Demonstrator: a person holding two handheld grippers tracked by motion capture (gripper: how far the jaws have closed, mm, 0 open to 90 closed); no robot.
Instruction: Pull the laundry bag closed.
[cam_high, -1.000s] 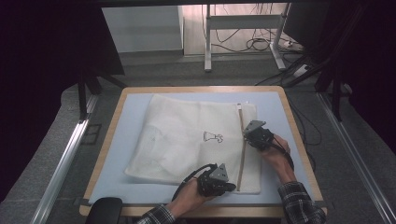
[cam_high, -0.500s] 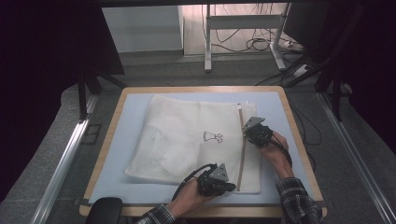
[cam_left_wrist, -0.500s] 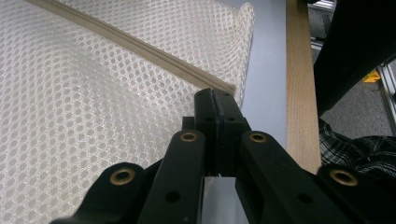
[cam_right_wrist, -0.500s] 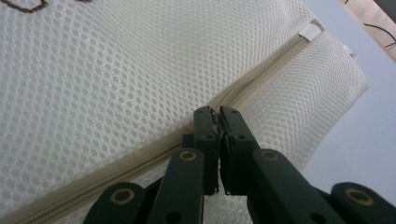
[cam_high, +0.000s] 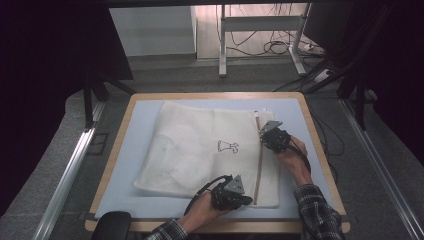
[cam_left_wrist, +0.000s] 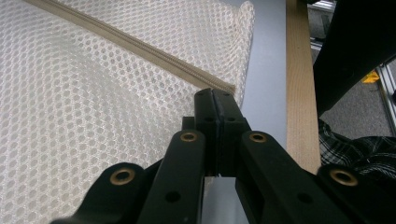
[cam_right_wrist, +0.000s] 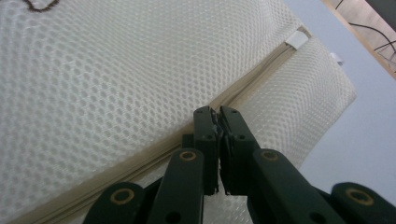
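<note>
A: Mesh, white and honeycombed: a laundry bag lies flat on the blue-grey mat of the wooden-edged table, with a beige zipper running along its right side and a small dark printed figure near the middle.

B: Where are the two grippers?

A: The left gripper sits at the near end of the zipper, by the bag's near right corner. The right gripper sits farther along the same zipper, toward the far end.

B: How do the tongs stand?

A: Both are pressed together. In the left gripper view the left gripper has its black jaws flush against each other, tips right at the zipper's end, beside the curled bag corner. Whether fabric is pinched there, I cannot tell. In the right gripper view the right gripper is pinched on the zipper line, with something small and pale caught between the tips; it could be the zipper pull, but it is too small to tell.

B: Anything at the far end?

A: A small white tab where the zipper stops.
</note>
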